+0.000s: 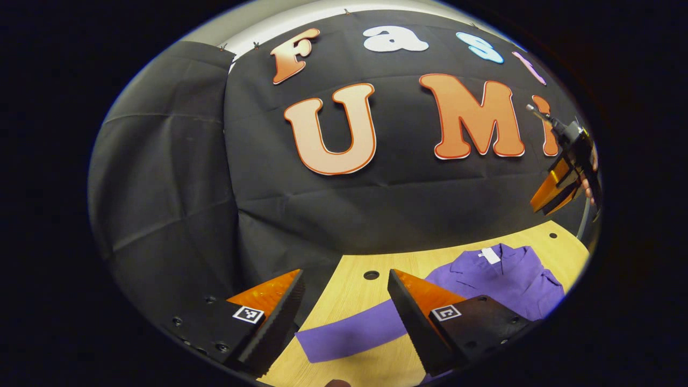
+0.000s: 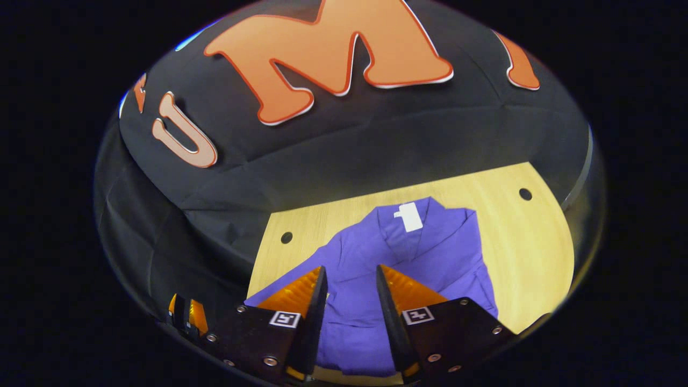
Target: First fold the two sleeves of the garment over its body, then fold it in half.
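The garment (image 2: 430,252) looks like soft matt cloth with a papery tag (image 2: 409,216), lying on a smooth, pale wooden surface (image 2: 527,242).

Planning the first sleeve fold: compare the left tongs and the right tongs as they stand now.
The left tongs gape wider in their own view than the right tongs do in theirs. The left tongs hang over the long purple fabric sleeve stretched flat on the light wooden table; the right tongs hang over the purple garment, at its body. Both are open and hold nothing.
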Tool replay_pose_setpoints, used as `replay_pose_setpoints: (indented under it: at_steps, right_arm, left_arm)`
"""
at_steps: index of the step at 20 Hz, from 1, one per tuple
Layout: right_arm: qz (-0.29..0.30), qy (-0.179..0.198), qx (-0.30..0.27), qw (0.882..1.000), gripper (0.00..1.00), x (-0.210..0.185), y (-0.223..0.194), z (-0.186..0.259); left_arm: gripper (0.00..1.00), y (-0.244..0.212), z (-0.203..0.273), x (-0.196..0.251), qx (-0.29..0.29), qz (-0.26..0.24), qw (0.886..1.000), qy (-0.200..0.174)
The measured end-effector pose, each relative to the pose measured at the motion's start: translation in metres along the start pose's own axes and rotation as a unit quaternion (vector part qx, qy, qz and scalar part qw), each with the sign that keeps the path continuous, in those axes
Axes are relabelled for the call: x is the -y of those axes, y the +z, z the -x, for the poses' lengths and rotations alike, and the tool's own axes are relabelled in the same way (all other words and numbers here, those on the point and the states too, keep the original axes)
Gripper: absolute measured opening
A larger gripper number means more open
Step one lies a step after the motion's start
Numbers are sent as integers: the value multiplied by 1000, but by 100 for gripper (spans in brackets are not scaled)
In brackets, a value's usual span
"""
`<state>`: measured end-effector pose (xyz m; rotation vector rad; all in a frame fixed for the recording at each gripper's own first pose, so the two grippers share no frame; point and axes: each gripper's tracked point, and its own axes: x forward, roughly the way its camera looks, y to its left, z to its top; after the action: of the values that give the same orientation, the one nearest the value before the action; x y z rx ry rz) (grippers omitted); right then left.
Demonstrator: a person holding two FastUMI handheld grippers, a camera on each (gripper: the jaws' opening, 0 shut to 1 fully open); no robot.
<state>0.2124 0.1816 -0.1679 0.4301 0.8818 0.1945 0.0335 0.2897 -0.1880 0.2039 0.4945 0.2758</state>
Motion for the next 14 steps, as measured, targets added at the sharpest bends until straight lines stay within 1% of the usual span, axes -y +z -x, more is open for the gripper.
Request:
replay_pose_setpoints:
  at_steps: [1, 2, 4, 6, 9, 10, 11, 13, 14]
  right_arm:
    - [6, 0, 18, 1000, 59, 2, 6, 9]
    - [14, -6, 35, 999, 72, 6, 13, 17]
    - [30, -16, 70, 997, 88, 13, 24, 34]
    - [48, -33, 105, 993, 96, 23, 35, 51]
    - [79, -61, 149, 984, 96, 39, 47, 75]
    - [89, -72, 162, 980, 96, 45, 51, 85]
    - [100, -79, 178, 976, 96, 51, 54, 97]
    - [113, -94, 207, 967, 96, 60, 63, 117]
    - [117, -104, 219, 963, 96, 64, 66, 126]
  left_arm:
    - [97, -3, -5, -3, -8, 4, 1000, 0]
    - [97, -7, -10, -8, -19, 9, 1000, 2]
    - [96, -21, -23, -15, -49, 24, 999, 0]
    - [96, -41, -35, -19, -94, 41, 995, -2]
    - [98, -83, -50, -23, -176, 62, 982, -9]
    - [93, -97, -54, -25, -202, 65, 977, -10]
    - [98, -105, -59, -26, -219, 70, 973, -12]
    - [98, -125, -70, -26, -257, 83, 963, -20]
    - [98, -138, -70, -30, -285, 90, 954, -16]
